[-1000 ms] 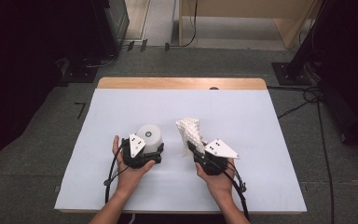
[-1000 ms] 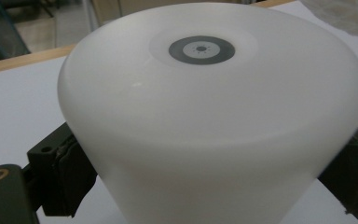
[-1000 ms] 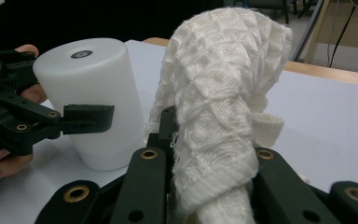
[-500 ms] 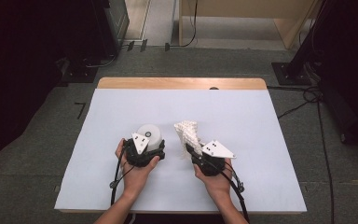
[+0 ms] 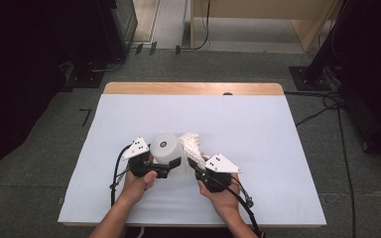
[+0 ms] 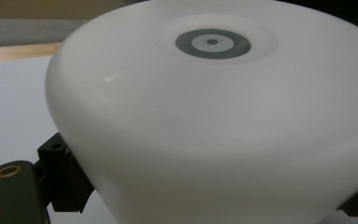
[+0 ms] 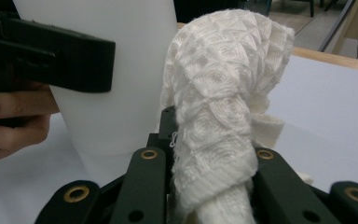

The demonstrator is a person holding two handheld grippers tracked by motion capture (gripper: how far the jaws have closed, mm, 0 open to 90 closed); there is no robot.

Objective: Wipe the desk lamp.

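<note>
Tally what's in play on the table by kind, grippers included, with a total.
Grippers: 2, left gripper and right gripper
White cups: 1, cup
White cloths: 1, cloth
Total: 4

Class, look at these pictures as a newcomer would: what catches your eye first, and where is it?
First, the white cup, upside down near the table's front middle, clamped by the left gripper, whose jaws have just been closing on it. Right beside it, the right gripper grips a bunched white knitted cloth held up against the cup's side.
</note>
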